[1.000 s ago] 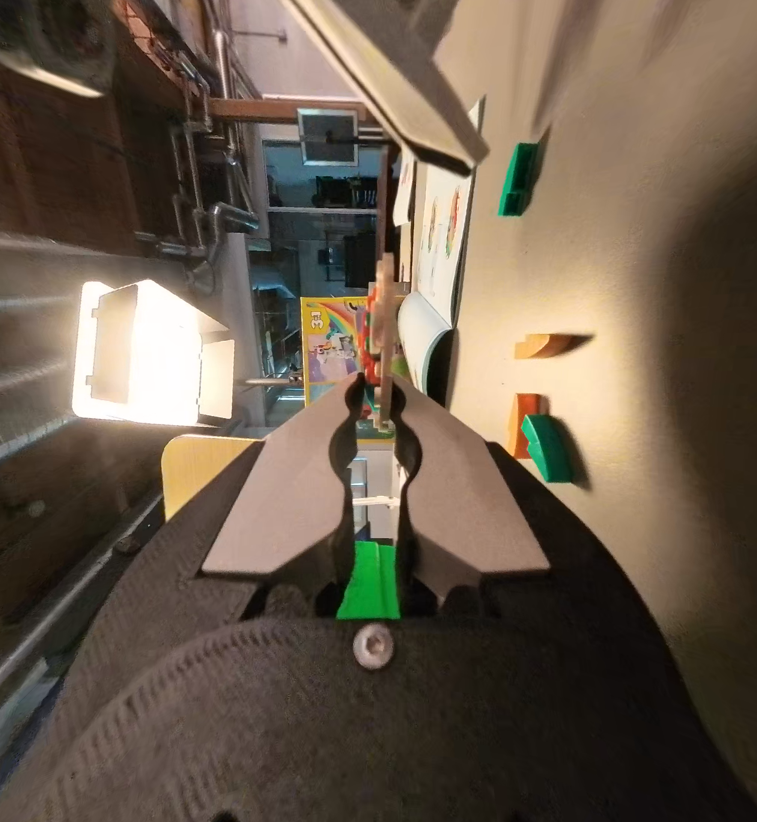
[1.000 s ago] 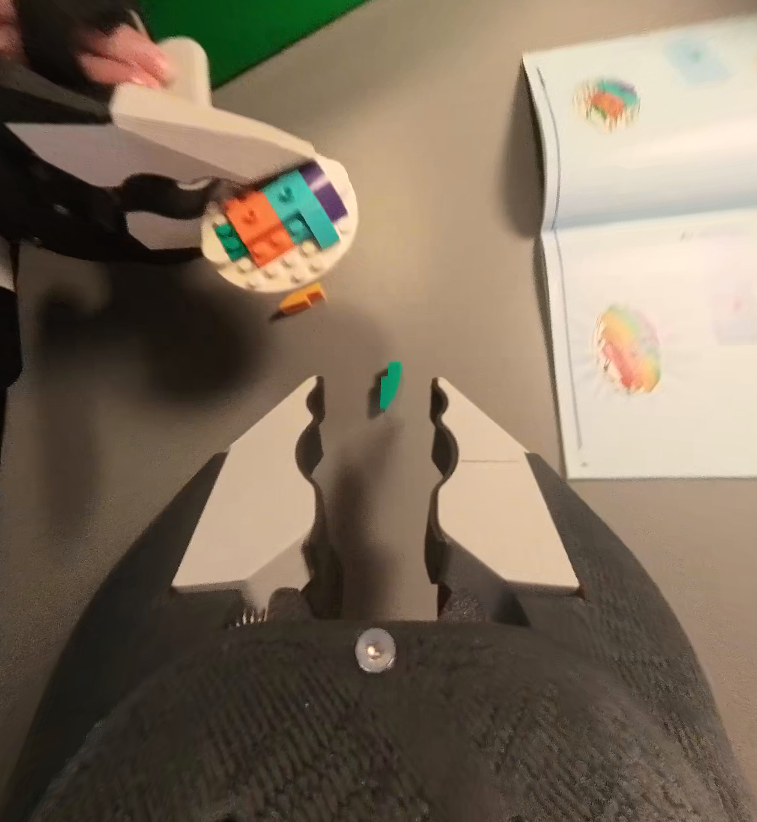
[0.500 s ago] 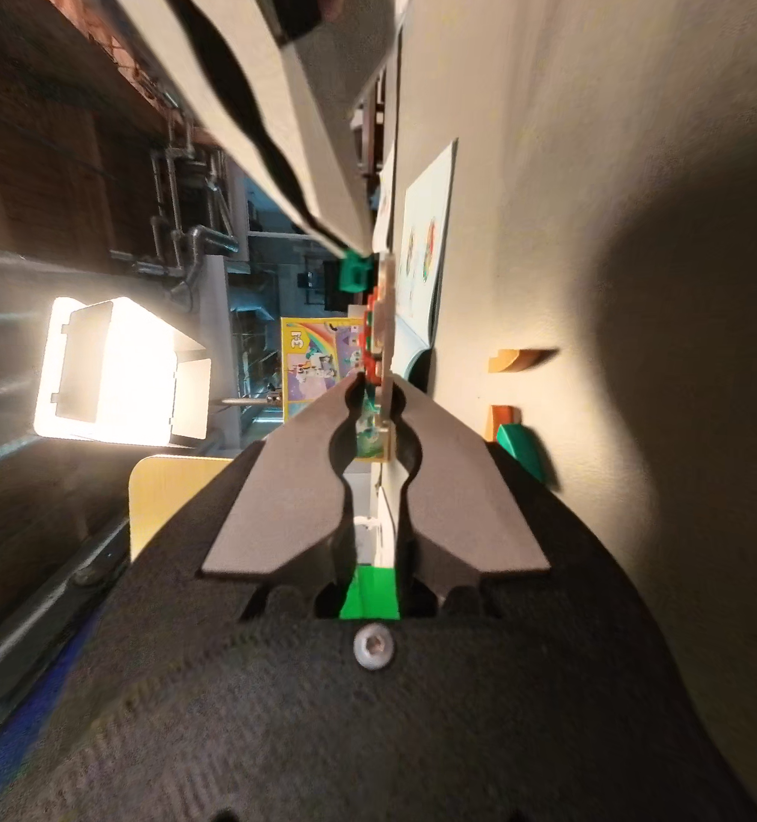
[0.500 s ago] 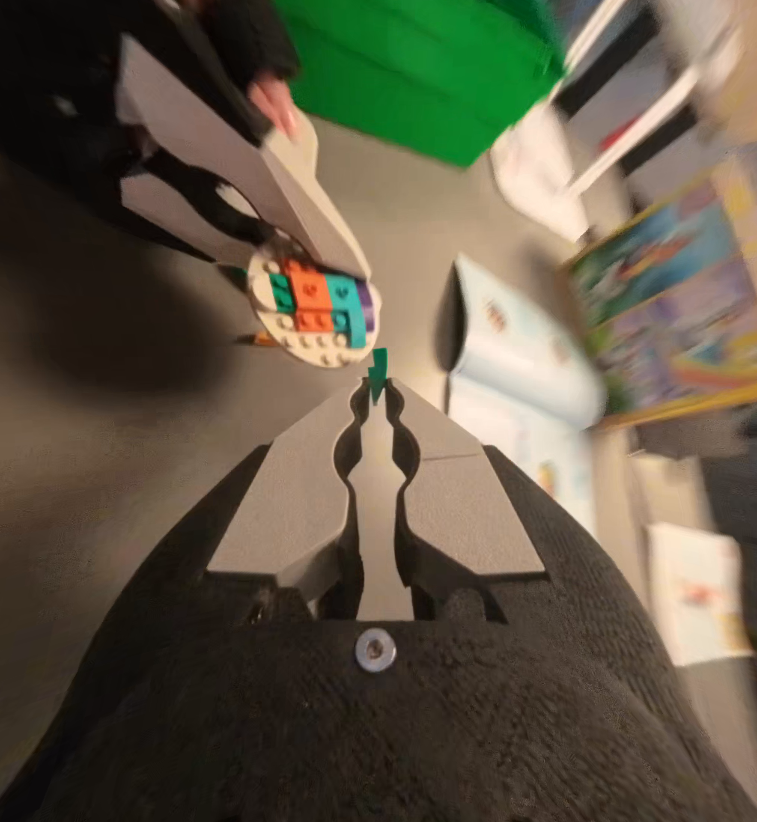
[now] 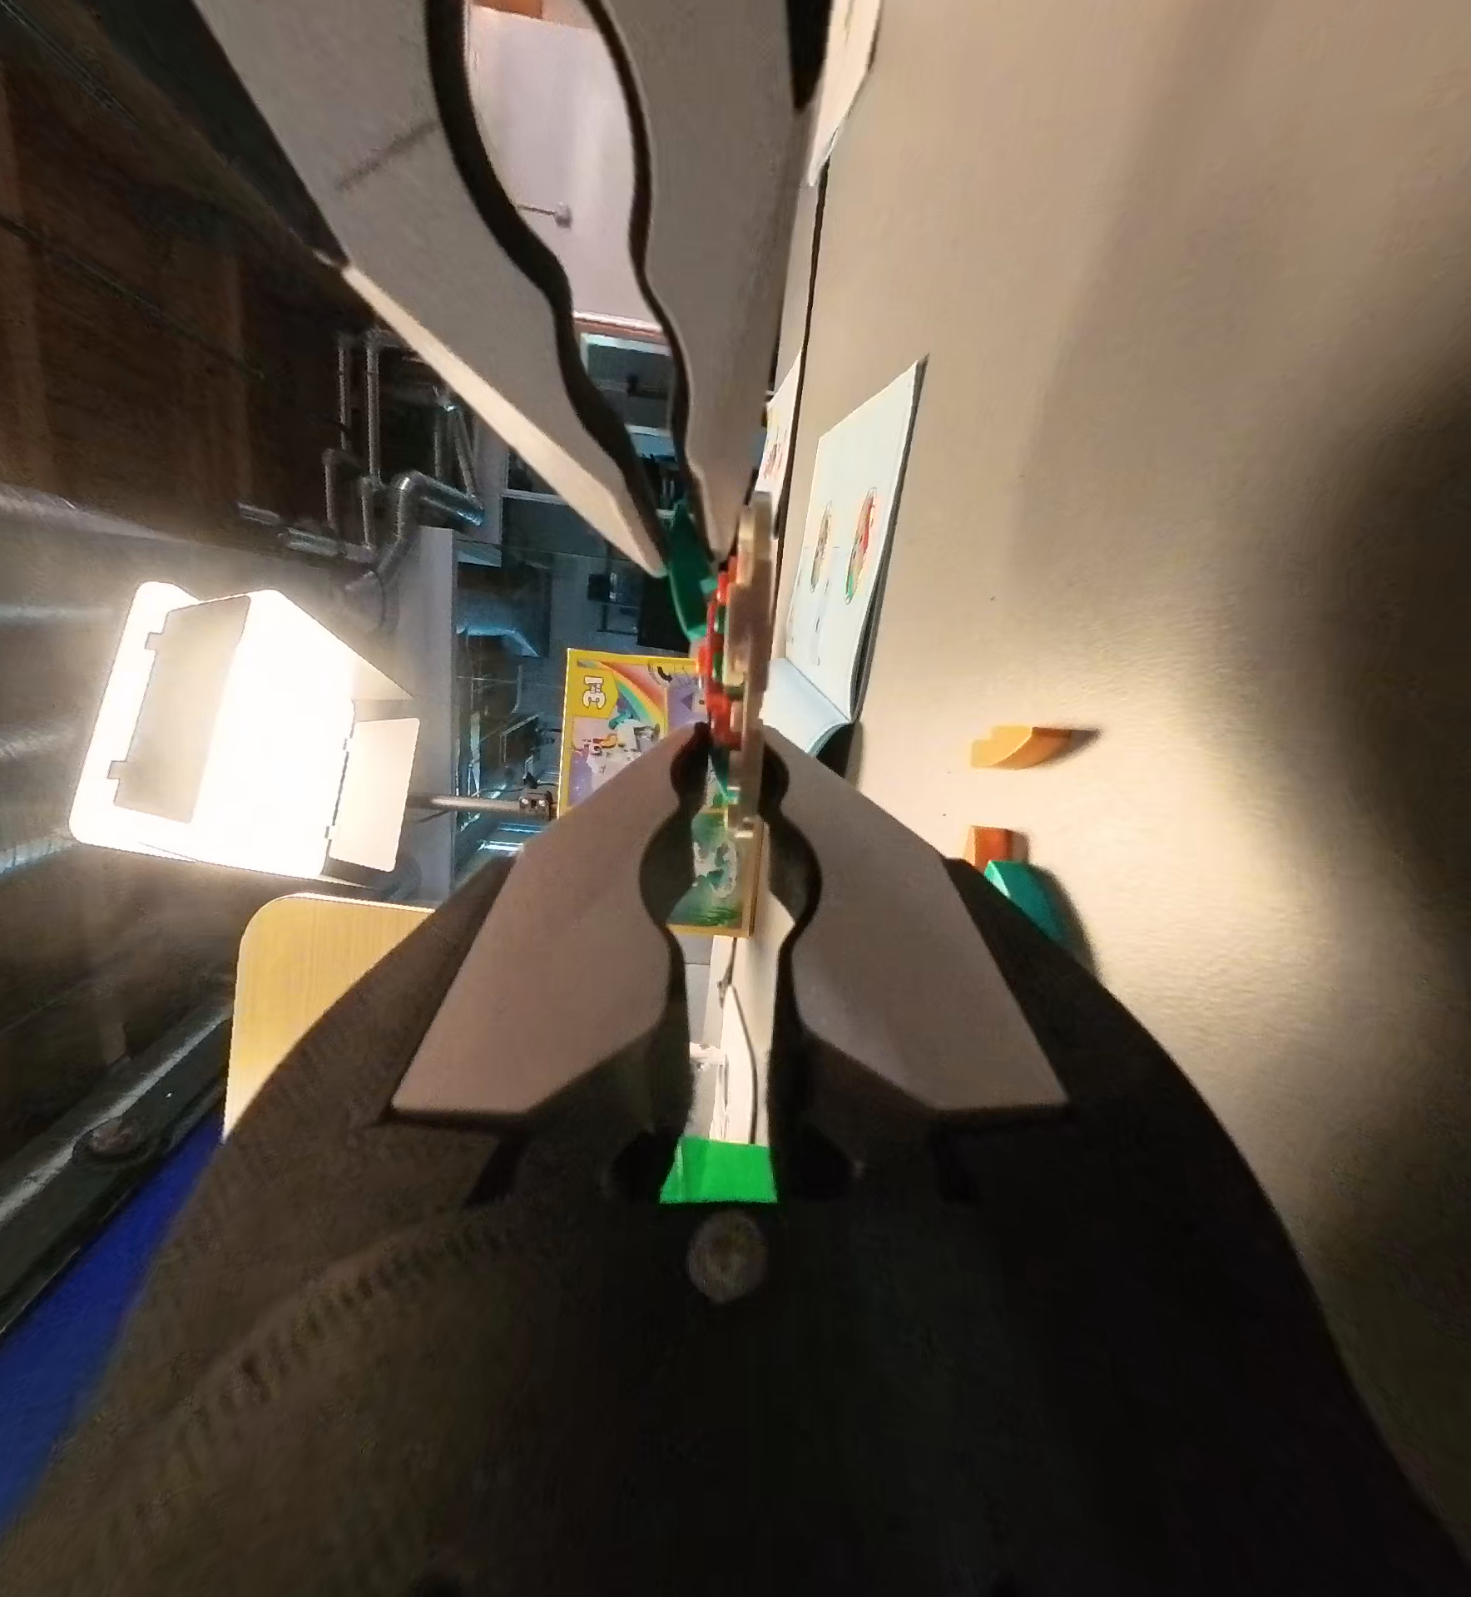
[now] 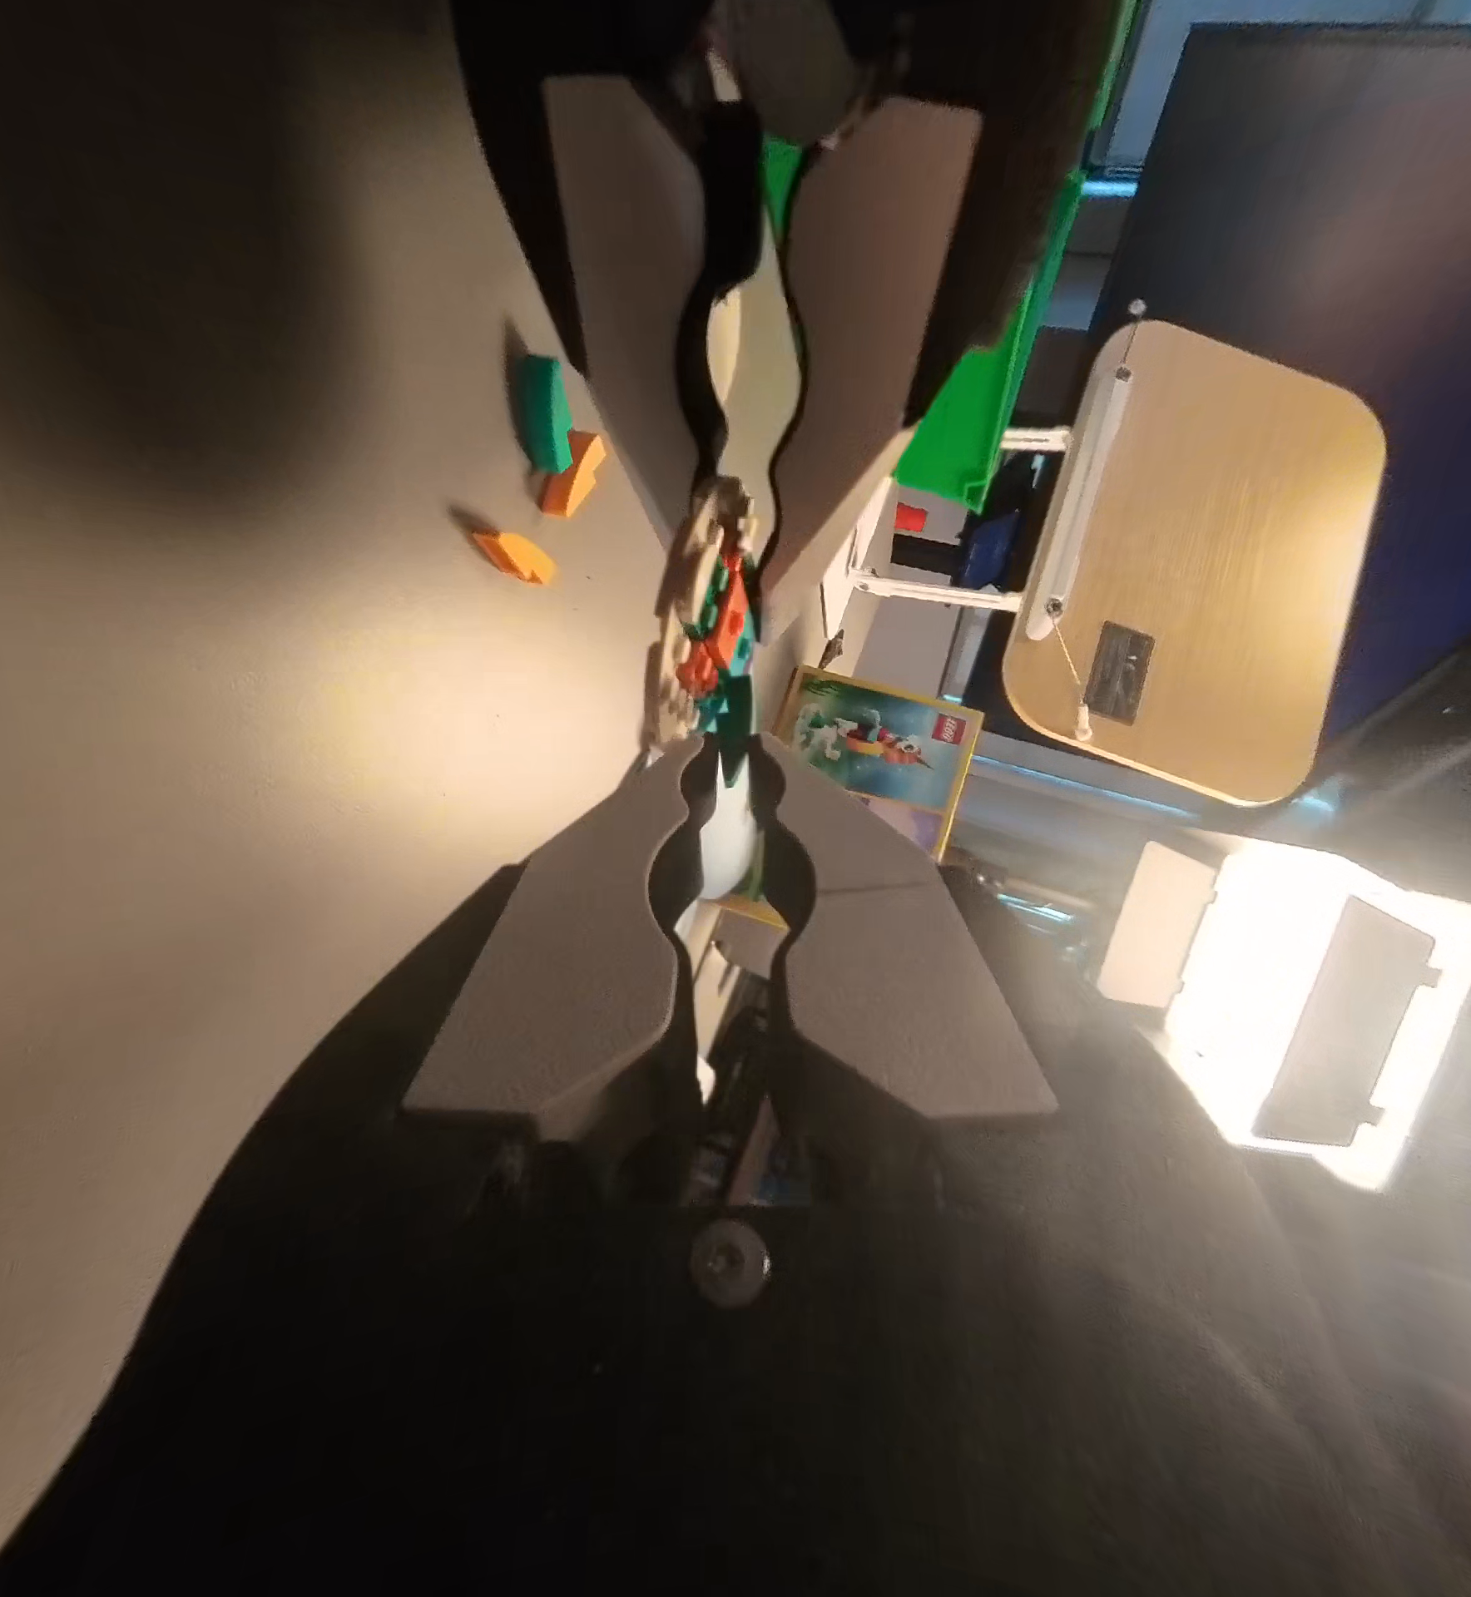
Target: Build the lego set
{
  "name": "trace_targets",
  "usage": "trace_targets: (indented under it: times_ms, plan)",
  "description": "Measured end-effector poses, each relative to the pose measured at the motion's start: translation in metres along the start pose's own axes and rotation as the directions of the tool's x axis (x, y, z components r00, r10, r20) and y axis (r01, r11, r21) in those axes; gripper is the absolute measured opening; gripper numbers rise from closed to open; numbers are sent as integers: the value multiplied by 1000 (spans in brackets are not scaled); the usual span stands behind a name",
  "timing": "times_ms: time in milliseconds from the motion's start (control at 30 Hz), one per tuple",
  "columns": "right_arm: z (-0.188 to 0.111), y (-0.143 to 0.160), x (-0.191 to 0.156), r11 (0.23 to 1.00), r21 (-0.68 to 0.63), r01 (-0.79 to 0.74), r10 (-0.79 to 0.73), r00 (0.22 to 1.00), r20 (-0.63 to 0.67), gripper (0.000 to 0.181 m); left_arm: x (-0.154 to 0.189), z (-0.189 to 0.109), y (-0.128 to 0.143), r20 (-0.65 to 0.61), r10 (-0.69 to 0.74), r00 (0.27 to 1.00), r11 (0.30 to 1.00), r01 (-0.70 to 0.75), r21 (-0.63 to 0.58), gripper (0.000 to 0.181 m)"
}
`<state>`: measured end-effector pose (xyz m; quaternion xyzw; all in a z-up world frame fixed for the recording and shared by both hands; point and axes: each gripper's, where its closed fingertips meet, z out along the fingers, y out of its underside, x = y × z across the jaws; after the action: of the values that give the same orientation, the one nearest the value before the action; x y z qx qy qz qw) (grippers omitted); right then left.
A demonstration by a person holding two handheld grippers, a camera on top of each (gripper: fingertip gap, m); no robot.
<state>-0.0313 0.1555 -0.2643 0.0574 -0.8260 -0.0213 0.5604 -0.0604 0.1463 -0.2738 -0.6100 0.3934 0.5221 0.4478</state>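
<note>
Both grippers meet now: left gripper (image 5: 728, 743) clamps the round plate (image 5: 751, 596), right gripper (image 6: 728, 756) brings its pinched green piece (image 6: 728, 717) up against it.

Grey bench (image 5: 1190, 432). Pale round plate (image 6: 682, 596) bearing orange-red and teal bricks. Loose pieces: two orange (image 6: 514, 553), one teal (image 6: 544, 413). Box (image 6: 879, 750) yellow-edged, multicoloured.

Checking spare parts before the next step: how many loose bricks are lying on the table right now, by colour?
Orange: 2, a paler one lying alone and a darker one touching the green brick.
Green: 1.
Total: 3 loose bricks on the table. The bricks held in the tongs are not counted.
</note>
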Motion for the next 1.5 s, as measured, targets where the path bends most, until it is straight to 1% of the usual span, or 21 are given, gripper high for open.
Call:
trace_targets:
  times_ms: [100, 267, 367, 667, 800, 1133, 1300, 1500]
  plan:
    - [2, 2, -1, 998, -25, 58, -58, 998, -11, 6, 0, 0, 2, -2, 0, 1000, 1000, 0, -5, 9]
    - [1, -1, 1, 996, -20, 88, -88, 995, -39, 8, -2, -1, 1, 1, -33, 999, 999, 33, 1, 9]
    - [0, -1, 3, 992, -23, 126, -128, 990, -65, 6, -4, -1, 0, 8, -53, 999, 999, 53, 4, 8]
    - [-4, -3, 3, 984, -24, 176, -177, 982, -60, 6, -3, -1, -3, 16, -43, 999, 999, 43, 16, 8]
    - [-5, -5, 4, 980, -24, 197, -198, 978, -60, 9, -3, -1, -4, 18, -41, 999, 999, 41, 19, 8]
    - [-6, -4, 7, 975, -29, 219, -221, 973, -70, 13, -3, -1, -6, 24, -42, 999, 999, 42, 25, 8]
    - [-7, 3, 7, 969, -52, 241, -244, 969, -49, 17, -2, -1, -8, 21, -42, 999, 999, 41, 34, 8]
    - [-9, 0, 7, 973, -31, 227, -228, 973, -36, 18, -2, -1, -9, 24, -41, 999, 998, 40, 37, 8]
